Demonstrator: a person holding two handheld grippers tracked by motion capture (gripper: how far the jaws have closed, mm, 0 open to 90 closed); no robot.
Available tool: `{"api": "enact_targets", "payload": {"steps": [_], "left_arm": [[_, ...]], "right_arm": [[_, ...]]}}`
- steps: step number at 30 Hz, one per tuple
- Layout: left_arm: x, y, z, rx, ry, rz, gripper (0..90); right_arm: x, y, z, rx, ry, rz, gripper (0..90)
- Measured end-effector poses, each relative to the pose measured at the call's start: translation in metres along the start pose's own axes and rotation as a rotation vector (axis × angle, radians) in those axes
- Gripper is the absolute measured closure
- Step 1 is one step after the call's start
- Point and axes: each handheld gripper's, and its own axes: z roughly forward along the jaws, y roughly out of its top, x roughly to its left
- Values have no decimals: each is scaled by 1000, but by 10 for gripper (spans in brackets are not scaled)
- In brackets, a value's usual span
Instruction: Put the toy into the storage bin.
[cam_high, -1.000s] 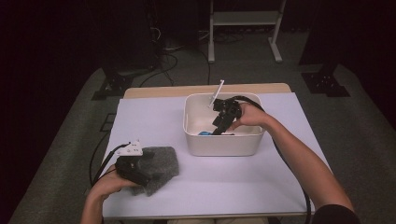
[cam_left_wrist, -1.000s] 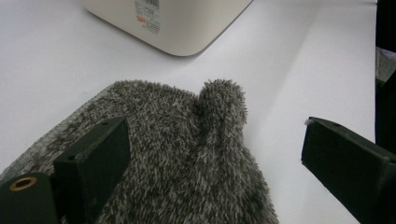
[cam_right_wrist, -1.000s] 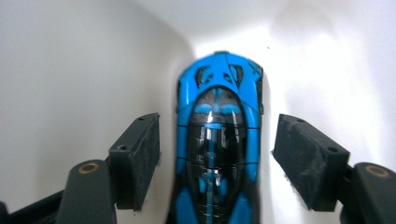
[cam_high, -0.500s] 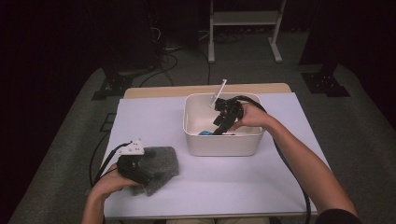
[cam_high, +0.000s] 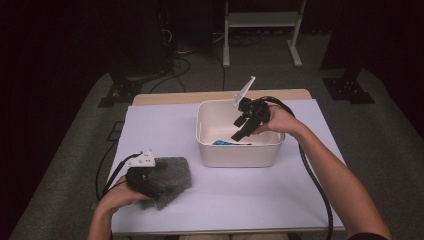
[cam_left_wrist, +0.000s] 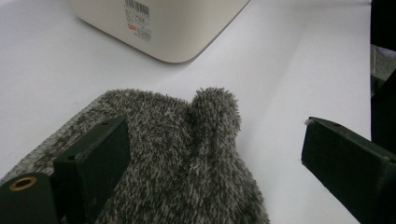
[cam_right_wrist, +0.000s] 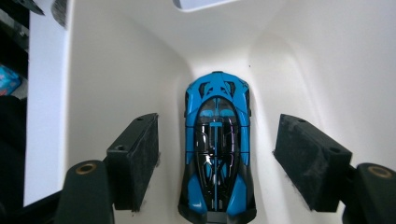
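1. Our right gripper (cam_right_wrist: 215, 161) hangs open above the blue toy car (cam_right_wrist: 217, 149) on the tub (cam_high: 240, 150) floor; no contact.
2. Left gripper (cam_left_wrist: 215, 158) open over the grey fuzzy mitten (cam_left_wrist: 187, 154).
3. Step: probably car pickup. Next: drop, then clamp its sides.

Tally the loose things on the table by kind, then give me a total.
Toy cars: 1, the blue toy car lying inside the bin.
Bins: 1, the white bin.
Fuzzy cloths: 1, the grey fuzzy cloth at the near left.
Total: 3
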Motion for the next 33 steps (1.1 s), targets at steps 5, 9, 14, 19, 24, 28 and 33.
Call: {"api": "enact_targets", "payload": {"steps": [5, 9, 14, 19, 24, 28, 33], "left_arm": [[-1, 2, -1, -5, -2, 10, 77], [-2, 2, 0, 3, -1, 11, 77], [-2, 2, 0, -2, 3, 12, 77], [-2, 2, -2, -5, 6, 12, 77], [-3, 2, -1, -5, 7, 11, 77], [-3, 1, -4, -8, 11, 9, 77], [-5, 1, -6, -15, 11, 17, 77]], "right_arm": [[6, -2, -14, -35, -13, -2, 290], [9, -5, -27, -49, -29, -4, 291], [15, -12, -40, -76, -40, -3, 290], [20, -17, -56, -101, -61, 5, 291], [26, -22, -69, -119, -80, 7, 290], [31, -27, -77, -141, -86, 12, 291], [37, -37, -84, -153, -101, 19, 290]]}}
